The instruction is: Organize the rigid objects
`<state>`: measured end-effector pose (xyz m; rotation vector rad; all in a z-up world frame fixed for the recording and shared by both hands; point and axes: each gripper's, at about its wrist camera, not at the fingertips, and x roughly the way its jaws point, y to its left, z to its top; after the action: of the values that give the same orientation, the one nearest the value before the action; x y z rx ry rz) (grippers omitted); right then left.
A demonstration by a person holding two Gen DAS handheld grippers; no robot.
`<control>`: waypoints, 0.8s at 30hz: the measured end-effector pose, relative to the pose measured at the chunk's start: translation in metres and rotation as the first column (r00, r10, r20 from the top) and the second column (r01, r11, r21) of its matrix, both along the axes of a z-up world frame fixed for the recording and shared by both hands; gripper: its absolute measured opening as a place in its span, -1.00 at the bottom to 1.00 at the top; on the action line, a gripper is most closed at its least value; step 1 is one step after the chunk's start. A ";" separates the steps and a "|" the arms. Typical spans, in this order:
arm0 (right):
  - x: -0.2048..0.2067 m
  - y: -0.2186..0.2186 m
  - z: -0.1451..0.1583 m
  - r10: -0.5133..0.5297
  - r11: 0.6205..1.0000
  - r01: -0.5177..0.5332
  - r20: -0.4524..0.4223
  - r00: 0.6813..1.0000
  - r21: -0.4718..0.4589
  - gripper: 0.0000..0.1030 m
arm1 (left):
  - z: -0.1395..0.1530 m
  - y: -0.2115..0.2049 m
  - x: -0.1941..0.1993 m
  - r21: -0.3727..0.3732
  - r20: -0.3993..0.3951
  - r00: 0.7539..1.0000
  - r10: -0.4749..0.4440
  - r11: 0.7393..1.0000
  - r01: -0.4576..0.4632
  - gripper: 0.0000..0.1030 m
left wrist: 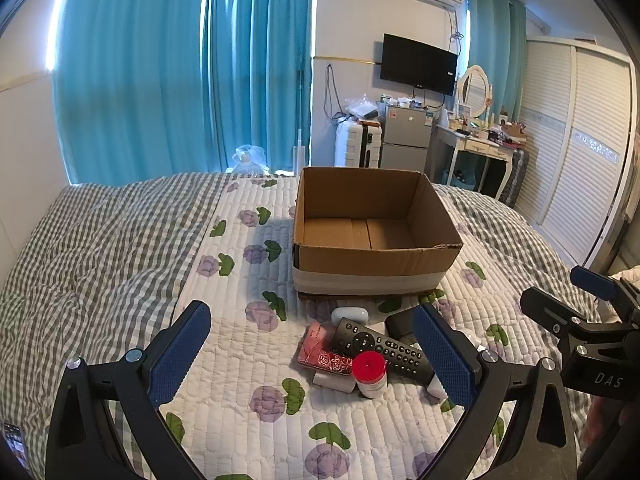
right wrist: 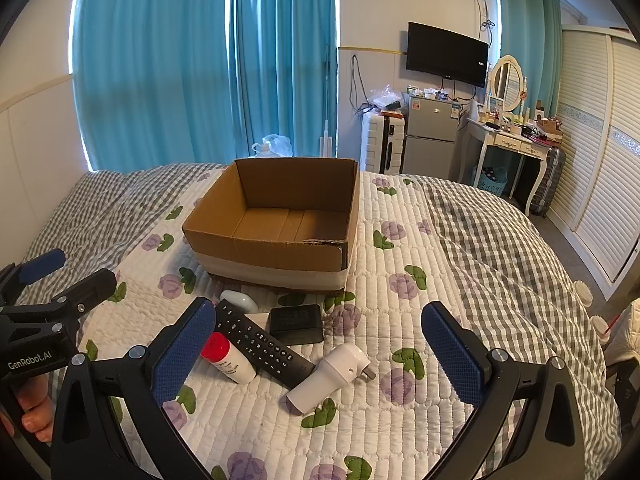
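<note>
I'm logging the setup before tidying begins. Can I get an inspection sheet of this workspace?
Surface: bed quilt, floral, checked blanket either side.
Job's things: cardboard box open, nothing inside; remote, red-capped bottle, white plug adapter, black box, white case, pink packet piled before it.
Clutter: nothing seen.
Grippers: left gripper and right gripper jaws open, holding nothing.
Cables: hanging on far wall.
Surroundings: curtains, TV, fridge.
</note>
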<state>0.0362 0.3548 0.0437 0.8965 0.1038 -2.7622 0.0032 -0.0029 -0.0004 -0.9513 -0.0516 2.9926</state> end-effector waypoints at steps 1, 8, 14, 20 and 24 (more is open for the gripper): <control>0.000 0.000 0.000 0.000 1.000 0.000 0.001 1.000 0.000 0.99 | 0.000 0.000 0.000 0.000 0.000 1.000 -0.001 1.000 0.001 0.99; 0.000 -0.001 0.000 0.001 1.000 -0.001 0.002 1.000 -0.001 0.99 | 0.000 0.000 0.001 0.001 -0.002 1.000 -0.001 1.000 0.001 0.99; -0.001 -0.002 -0.001 0.002 1.000 -0.002 0.004 1.000 0.000 0.99 | -0.001 0.001 0.000 0.001 0.003 1.000 -0.002 1.000 0.002 0.99; -0.001 -0.003 -0.002 0.001 1.000 -0.001 0.005 1.000 0.001 0.99 | 0.000 0.003 0.001 0.002 -0.006 1.000 -0.002 1.000 0.002 0.99; -0.006 -0.001 -0.007 -0.010 1.000 0.010 0.010 1.000 0.007 0.99 | -0.011 0.004 -0.005 0.010 0.020 1.000 -0.004 1.000 0.003 0.99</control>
<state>0.0301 0.3537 0.0363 0.9156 0.1076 -2.7680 -0.0018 0.0006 -0.0115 -0.9799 -0.0652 2.9767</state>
